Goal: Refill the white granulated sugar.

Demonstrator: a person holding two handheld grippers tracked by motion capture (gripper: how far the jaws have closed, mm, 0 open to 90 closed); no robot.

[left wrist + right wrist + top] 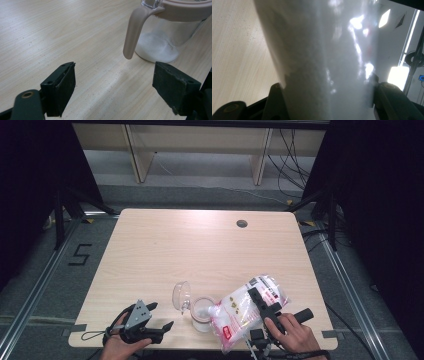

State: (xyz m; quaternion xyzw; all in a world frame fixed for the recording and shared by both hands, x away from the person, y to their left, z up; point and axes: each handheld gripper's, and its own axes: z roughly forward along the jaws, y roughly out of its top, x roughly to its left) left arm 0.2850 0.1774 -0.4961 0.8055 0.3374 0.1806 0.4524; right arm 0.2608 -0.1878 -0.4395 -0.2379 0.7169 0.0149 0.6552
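While right gripper (264,306) clamps tilted bag (245,307) over jar (202,315), left gripper (159,316), jaws wide and empty, rests left of jar.

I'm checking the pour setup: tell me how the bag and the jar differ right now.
The bag is soft, printed plastic, tilted in the air; the jar is clear and rigid, upright on the table. The right hand-held gripper clamps the bag; nothing grips the jar, and the left hand-held gripper stands open beside it. The bag is far fuller. Both hold white powder.
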